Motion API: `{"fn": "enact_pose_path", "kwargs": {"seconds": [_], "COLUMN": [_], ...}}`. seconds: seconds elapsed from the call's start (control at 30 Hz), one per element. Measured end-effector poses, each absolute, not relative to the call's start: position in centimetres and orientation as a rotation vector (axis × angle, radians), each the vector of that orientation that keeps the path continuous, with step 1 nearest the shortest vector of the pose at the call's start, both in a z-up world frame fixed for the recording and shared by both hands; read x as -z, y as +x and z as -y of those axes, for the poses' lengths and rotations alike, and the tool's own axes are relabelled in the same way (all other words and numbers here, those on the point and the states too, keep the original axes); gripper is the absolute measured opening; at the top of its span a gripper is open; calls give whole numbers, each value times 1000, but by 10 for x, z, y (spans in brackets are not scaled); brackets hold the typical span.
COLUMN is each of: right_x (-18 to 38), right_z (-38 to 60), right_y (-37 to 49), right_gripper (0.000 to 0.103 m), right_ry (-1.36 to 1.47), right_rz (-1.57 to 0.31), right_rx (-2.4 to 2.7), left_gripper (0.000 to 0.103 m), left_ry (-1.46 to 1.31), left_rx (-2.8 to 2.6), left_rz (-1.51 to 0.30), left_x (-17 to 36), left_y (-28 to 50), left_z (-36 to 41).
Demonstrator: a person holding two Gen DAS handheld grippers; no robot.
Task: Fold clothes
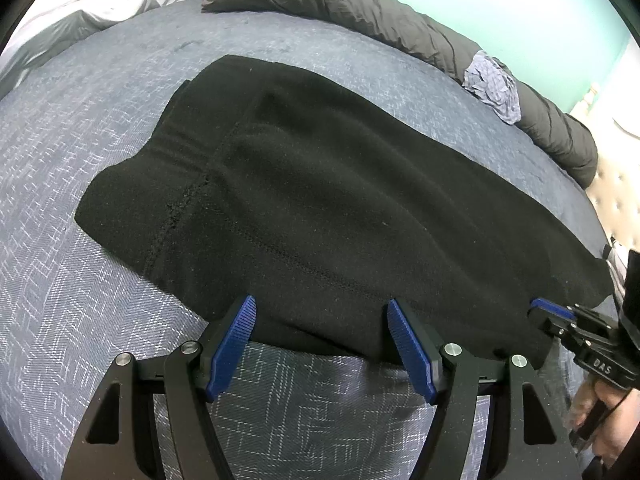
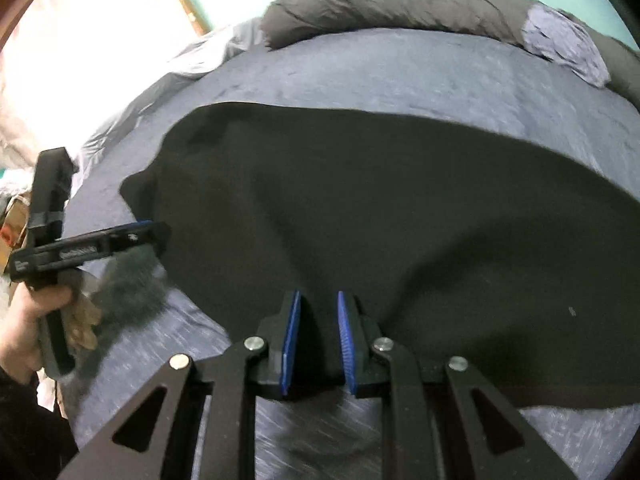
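While the black garment (image 1: 320, 200) lies flat on the bed (image 1: 80, 240), my left gripper (image 1: 322, 308) stands wide at its near hem; my right gripper (image 2: 319, 300) pinches that hem, jaws narrow.

I see soft, even light; a window (image 2: 80, 52) glares white; the right view smears with blur, and fisheye edges bend darkly.
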State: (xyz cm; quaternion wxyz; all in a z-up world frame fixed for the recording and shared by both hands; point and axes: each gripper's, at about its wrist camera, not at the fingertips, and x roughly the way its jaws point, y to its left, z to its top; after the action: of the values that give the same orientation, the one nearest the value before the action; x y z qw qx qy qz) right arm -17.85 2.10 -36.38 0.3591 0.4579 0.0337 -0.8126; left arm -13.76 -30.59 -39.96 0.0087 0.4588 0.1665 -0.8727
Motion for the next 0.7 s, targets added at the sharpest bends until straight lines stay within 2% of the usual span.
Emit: {"fn": "enact_pose_path", "kwargs": {"seconds": [0.27,0.47,0.7], "right_x": [354,359,360], "right_z": [-112,-187,-282], "right_y": [-213,-242,-266], "right_gripper": [17,17,17], "right_ry": [1207,1294,1402], "right_rz": [-36,-115,-113], "right_rx": [2270,2404,2585], "left_gripper": [72,72,72], "left_ry": [1436,1438,1440], "left_rx": [2725,2719,2714], "left_rz": [-514,-503,-496], "left_x": [400,399,399], "left_y": [-137,-138,-139], "left_z": [306,304,303]}}
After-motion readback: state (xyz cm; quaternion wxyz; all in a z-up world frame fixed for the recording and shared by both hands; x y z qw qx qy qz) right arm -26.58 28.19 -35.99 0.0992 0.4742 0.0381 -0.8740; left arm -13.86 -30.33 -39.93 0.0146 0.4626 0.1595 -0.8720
